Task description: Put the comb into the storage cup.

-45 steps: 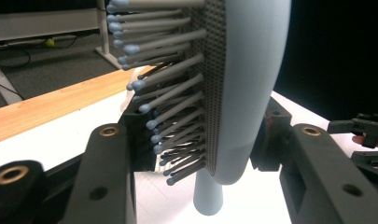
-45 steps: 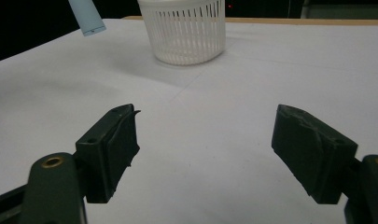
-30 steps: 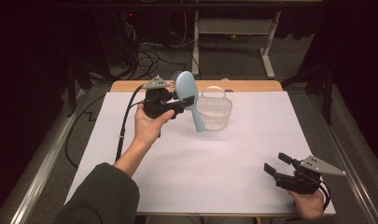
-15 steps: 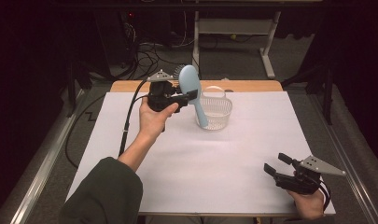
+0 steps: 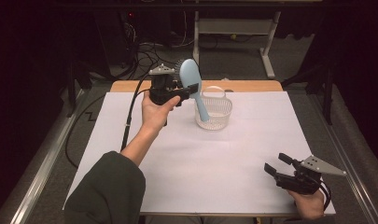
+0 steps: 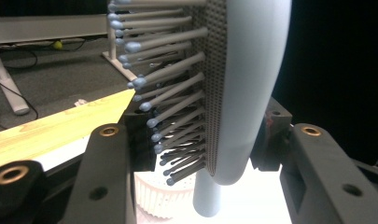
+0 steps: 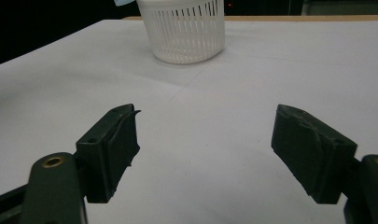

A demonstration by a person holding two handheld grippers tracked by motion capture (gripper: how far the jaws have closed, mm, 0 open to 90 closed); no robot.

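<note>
The left gripper holds a light blue plastic hairbrush with grey bristles above the far part of the table, and its jaws are closed on the head of the brush. In the left gripper view the hairbrush stands nearly upright between the two black jaws — the bristles point to one jaw and the smooth blue back is turned to the other. The handle of the brush goes down and a little to the right, and its end is over the small white plastic basket with slotted walls; I cannot tell if the tip touches the inside of the basket or only hangs in it. The basket stands on the white sheet that covers the wooden table, in the far middle part of it, just beside the left hand. The right gripper rests low at the near right corner of the table, well apart from the basket. Its jaws stand wide — in the right gripper view there is only the bare white sheet between the two black pads, and the basket is far ahead of them.
</note>
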